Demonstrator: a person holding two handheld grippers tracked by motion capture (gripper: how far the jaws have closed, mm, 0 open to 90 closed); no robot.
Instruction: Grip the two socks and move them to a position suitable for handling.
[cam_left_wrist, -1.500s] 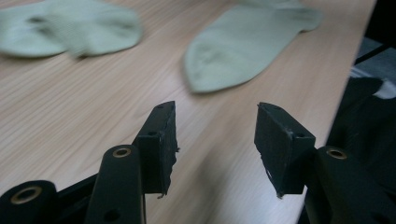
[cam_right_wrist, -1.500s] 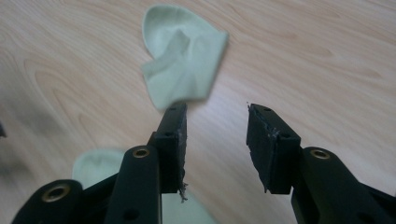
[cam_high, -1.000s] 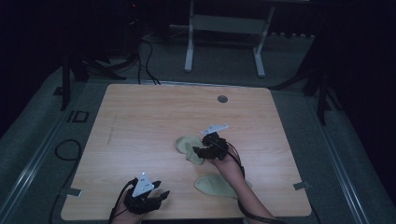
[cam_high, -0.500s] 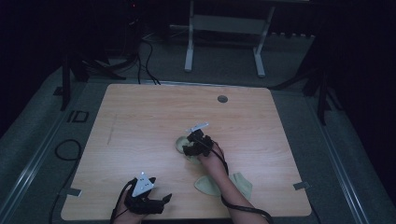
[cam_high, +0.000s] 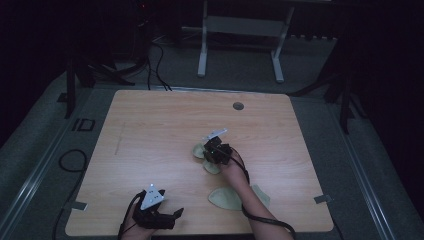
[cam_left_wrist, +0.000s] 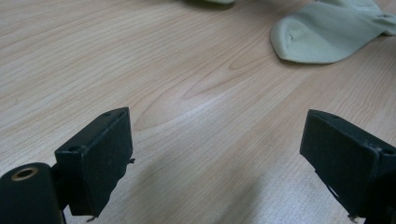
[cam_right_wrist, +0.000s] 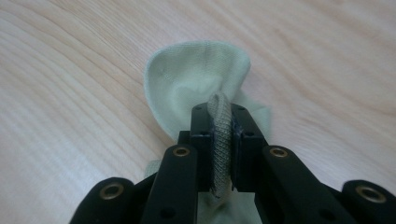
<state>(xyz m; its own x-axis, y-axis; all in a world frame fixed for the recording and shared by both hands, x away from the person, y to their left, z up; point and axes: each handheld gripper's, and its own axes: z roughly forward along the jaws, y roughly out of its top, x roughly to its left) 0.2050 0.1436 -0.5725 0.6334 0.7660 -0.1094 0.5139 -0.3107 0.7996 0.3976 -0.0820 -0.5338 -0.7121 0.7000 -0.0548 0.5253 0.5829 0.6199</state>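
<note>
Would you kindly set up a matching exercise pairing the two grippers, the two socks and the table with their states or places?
1. left gripper
2. right gripper
3. far sock
4. near sock
5. table

a. lies flat by the right forearm
b. pale wood, bearing the socks
c. open over bare wood
d. pinched at a fold
e. shut on cloth

Pairs: 1-c, 2-e, 3-d, 4-a, 5-b

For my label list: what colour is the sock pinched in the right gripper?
Pale green sock, clearest in the right gripper view.
</note>
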